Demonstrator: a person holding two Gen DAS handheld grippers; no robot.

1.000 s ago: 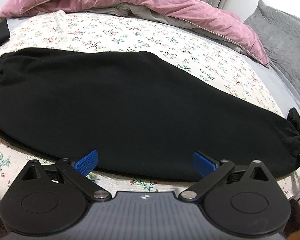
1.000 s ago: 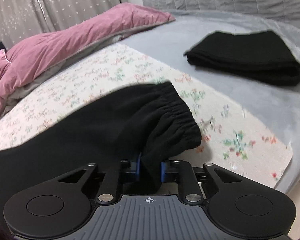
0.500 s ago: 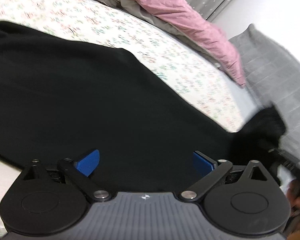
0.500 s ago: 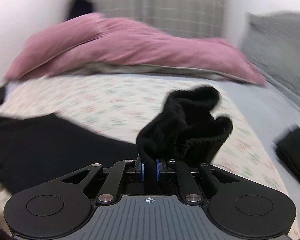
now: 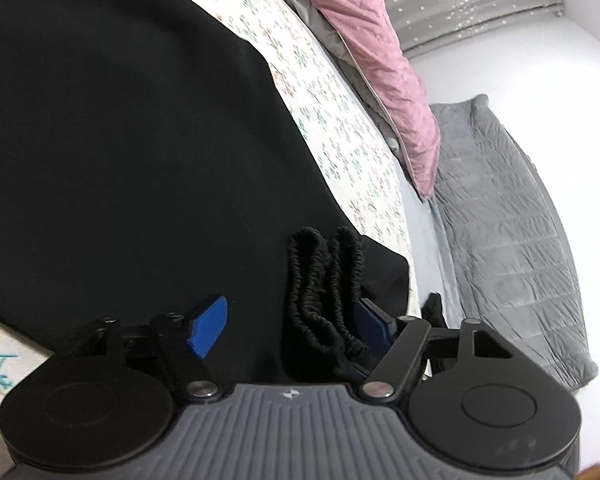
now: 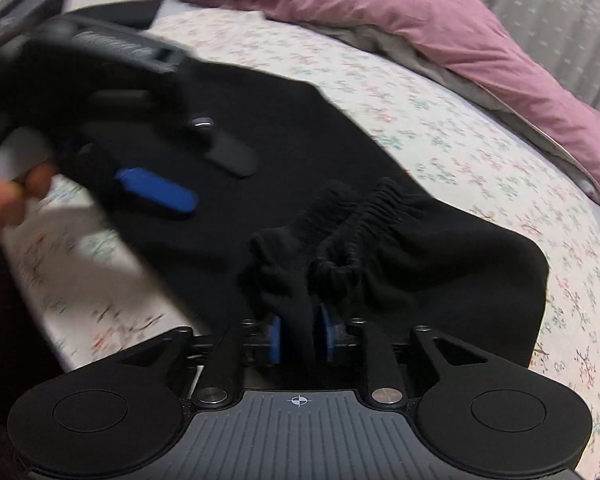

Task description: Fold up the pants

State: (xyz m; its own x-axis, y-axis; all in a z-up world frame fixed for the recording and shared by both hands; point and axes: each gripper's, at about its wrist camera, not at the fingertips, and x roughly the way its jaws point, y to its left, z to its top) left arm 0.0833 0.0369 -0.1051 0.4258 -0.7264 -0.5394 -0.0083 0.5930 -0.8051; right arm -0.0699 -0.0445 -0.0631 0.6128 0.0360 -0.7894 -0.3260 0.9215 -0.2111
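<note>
My right gripper [image 6: 299,338] is clamped on the bunched cuffs [image 6: 336,236] of the pants [image 6: 284,148], blue fingers [image 6: 276,340] pinching fabric w/ elastic ends sticking up just past them. Pants lie across the floral sheet [image 6: 460,152] on the bed. Left gripper [image 6: 156,194], blurred, hangs over the pants at upper left, fingers apart. Pink duvet [image 6: 440,20] behind.

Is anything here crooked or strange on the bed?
Only the cuff end of the black pants: the elastic cuffs are bunched and crumpled, not flat, because the right tool is shut on them. The left tool is open. Nothing looks damaged.
</note>
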